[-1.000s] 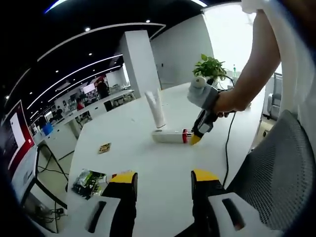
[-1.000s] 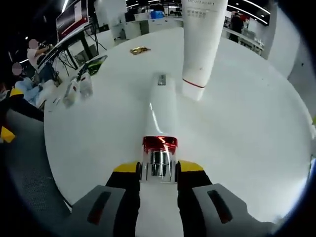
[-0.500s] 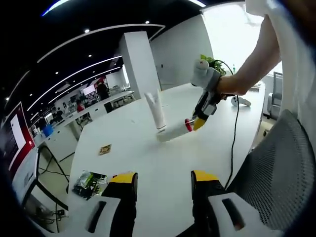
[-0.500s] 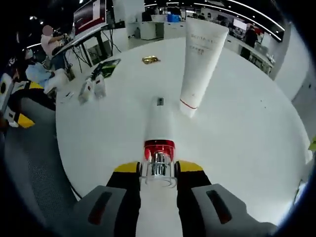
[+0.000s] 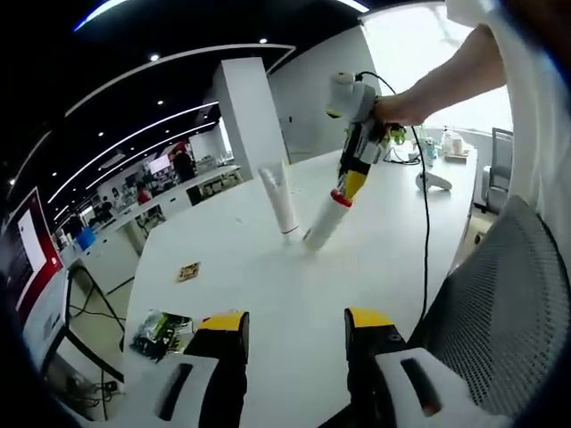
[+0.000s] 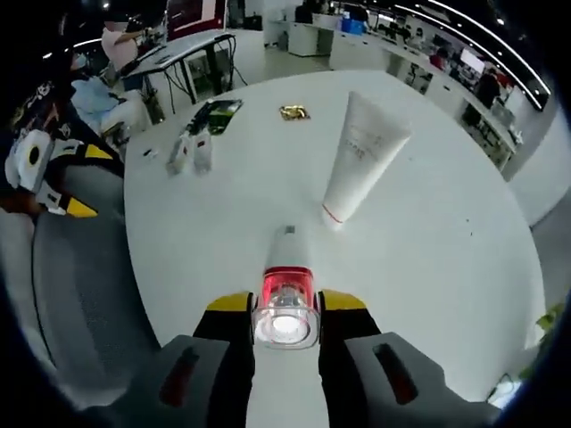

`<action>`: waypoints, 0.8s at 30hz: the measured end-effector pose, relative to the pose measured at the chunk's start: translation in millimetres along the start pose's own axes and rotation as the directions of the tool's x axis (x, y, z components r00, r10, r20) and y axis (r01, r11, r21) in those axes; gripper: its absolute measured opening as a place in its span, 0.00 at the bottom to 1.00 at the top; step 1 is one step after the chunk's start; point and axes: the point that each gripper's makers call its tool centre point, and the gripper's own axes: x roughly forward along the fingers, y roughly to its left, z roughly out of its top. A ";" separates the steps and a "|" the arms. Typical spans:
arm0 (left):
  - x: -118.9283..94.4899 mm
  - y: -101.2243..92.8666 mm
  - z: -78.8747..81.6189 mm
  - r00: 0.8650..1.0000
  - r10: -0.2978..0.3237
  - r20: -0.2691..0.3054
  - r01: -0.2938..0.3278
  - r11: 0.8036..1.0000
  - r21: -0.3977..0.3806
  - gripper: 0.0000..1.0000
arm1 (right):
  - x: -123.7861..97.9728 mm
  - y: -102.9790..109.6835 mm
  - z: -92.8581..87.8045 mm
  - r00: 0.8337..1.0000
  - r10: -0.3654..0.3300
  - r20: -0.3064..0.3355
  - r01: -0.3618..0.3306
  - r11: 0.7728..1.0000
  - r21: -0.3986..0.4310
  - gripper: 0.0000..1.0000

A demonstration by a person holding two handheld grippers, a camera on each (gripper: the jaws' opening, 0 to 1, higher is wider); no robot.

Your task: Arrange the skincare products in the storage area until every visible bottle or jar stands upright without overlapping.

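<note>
Skincare bottle (image 6: 285, 267) tilts above the tabletop (image 6: 428, 267), clamped at its red-banded cap by the right gripper (image 6: 285, 308), beside 1 upright tube (image 6: 357, 156); standing it remains, left gripper (image 5: 294, 325) open, empty.

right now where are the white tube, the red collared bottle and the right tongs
white tube (image 6: 357, 160), right gripper view, mid body
red collared bottle (image 5: 323, 225), left gripper view, white body
right tongs (image 6: 285, 303), right gripper view, between the yellow tips
</note>
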 end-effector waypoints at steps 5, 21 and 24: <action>-0.1 0.7 -0.1 1.000 0.003 -0.001 -0.003 1.000 0.000 0.44 | -7.8 -3.1 11.0 0.996 0.020 -0.083 -0.025 0.998 -0.065 0.23; 1.0 0.6 -3.0 1.000 0.001 -0.014 -0.001 1.000 0.009 0.44 | -2.3 -3.7 27.2 0.947 0.113 -0.301 -0.165 0.974 -0.152 0.25; 0.5 1.2 -2.9 1.000 0.004 -0.014 -0.004 1.000 0.012 0.44 | 1.6 -0.8 33.8 0.947 0.133 -0.292 -0.181 0.973 -0.142 0.25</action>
